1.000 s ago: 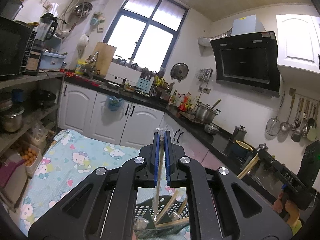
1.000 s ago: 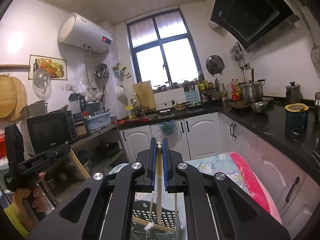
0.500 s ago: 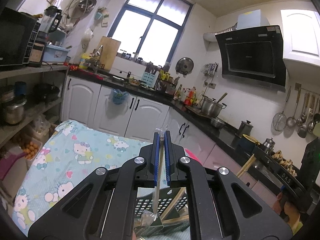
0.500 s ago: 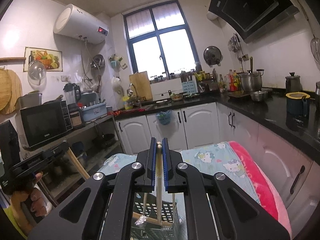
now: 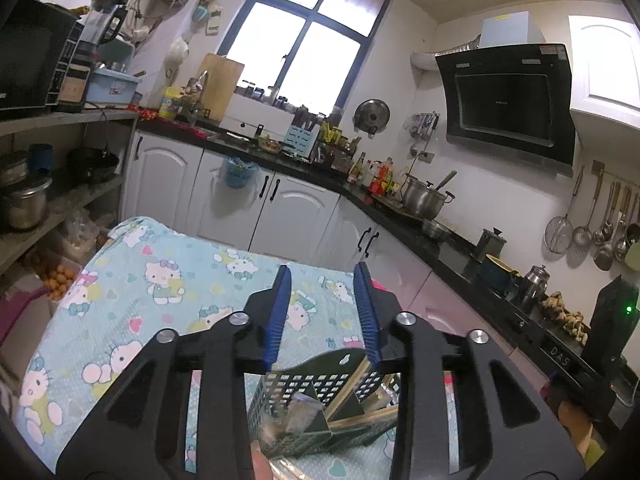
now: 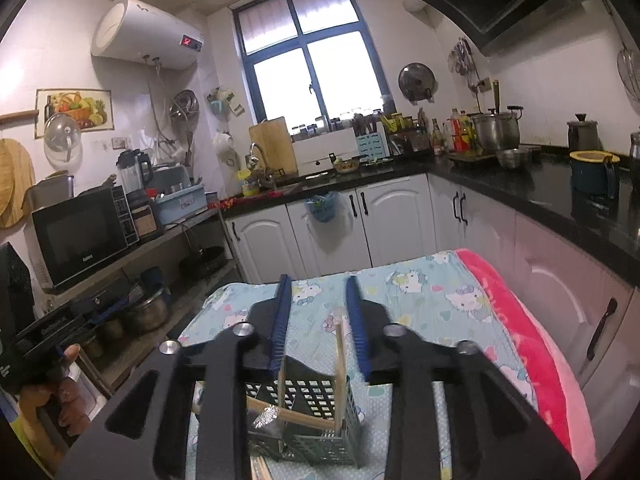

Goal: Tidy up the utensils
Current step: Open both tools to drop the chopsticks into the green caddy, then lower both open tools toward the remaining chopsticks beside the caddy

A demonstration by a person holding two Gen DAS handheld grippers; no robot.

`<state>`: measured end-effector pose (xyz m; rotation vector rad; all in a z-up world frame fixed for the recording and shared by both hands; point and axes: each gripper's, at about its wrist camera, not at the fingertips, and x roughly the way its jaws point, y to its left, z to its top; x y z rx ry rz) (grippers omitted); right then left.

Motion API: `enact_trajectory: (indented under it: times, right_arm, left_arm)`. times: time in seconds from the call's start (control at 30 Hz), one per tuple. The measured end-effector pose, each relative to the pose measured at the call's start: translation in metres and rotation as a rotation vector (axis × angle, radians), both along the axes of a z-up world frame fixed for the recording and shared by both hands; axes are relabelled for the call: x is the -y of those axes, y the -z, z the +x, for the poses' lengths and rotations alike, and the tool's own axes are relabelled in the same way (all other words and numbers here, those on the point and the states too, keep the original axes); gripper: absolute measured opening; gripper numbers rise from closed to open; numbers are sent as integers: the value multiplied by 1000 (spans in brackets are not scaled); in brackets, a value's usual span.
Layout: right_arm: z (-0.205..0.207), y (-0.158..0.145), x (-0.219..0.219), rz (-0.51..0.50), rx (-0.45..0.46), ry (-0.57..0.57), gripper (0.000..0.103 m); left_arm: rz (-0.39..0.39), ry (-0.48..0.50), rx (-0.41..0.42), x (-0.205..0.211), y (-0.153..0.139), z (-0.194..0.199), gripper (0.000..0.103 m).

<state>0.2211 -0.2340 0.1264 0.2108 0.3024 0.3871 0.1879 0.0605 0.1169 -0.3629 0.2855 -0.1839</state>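
A dark perforated utensil basket [image 5: 320, 408] stands on the Hello Kitty cloth [image 5: 152, 280] just below my left gripper [image 5: 322, 280], which is open and empty. Wooden chopsticks [image 5: 352, 384] lean inside it. In the right wrist view the same basket [image 6: 320, 420] sits under my right gripper [image 6: 316, 286], also open and empty. Wooden chopsticks [image 6: 340, 364] stand upright in it, others lie across. A clear-wrapped item [image 6: 264, 416] is in the basket.
The cloth-covered table has a pink edge [image 6: 532, 344] on the right. White cabinets [image 6: 328, 232] and a black counter [image 6: 540, 196] lie beyond. Shelves with a microwave [image 6: 80, 236] stand left. The other hand's gripper [image 5: 600, 344] shows at the right.
Both grippers opened and let go of the chopsticks they held, which now rest in the basket. Both views have tilted down toward the table.
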Motion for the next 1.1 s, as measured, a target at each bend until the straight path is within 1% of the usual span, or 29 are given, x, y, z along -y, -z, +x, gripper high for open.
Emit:
enact_trajectory:
  times: [0.03, 0.1, 0.13, 0.2, 0.27, 0.4, 0.67, 0.77, 0.9, 1.0, 1.1]
  right_arm:
    - [-1, 0, -1, -2, -2, 1, 29]
    - [-3, 1, 1, 0, -11, 0, 29]
    - [-4, 1, 2, 2, -14, 2, 30]
    - [-7, 1, 4, 1, -20, -2, 31]
    - [-11, 1, 7, -4, -22, -2, 33]
    - [-21, 4, 11, -10, -35, -5, 35]
    - [-43, 18, 11, -41, -73, -38, 35]
    - [-52, 22, 9, -51, -81, -53, 35]
    - [-60, 28, 5, -69, -94, -75, 35]
    - [-67, 34, 0, -93, -106, -96, 36]
    - [-73, 41, -3, -112, -124, -113, 40]
  left_arm:
    - [-2, -1, -3, -1, 0, -2, 29]
    - [-11, 0, -8, -4, 1, -5, 40]
    - [-17, -1, -10, -6, 1, -7, 43]
    - [-24, -3, -14, -9, 2, -11, 56]
    - [-33, -10, -20, -13, 3, -16, 64]
    - [-57, -25, -37, -21, 7, -29, 80]
    - [-90, -38, -75, -30, 23, -57, 85]
    - [-95, -34, -90, -28, 31, -66, 89]
    - [-78, -17, -118, -21, 42, -73, 92]
    - [-67, 2, -144, -16, 50, -76, 92]
    - [-57, 15, -167, -12, 58, -79, 92]
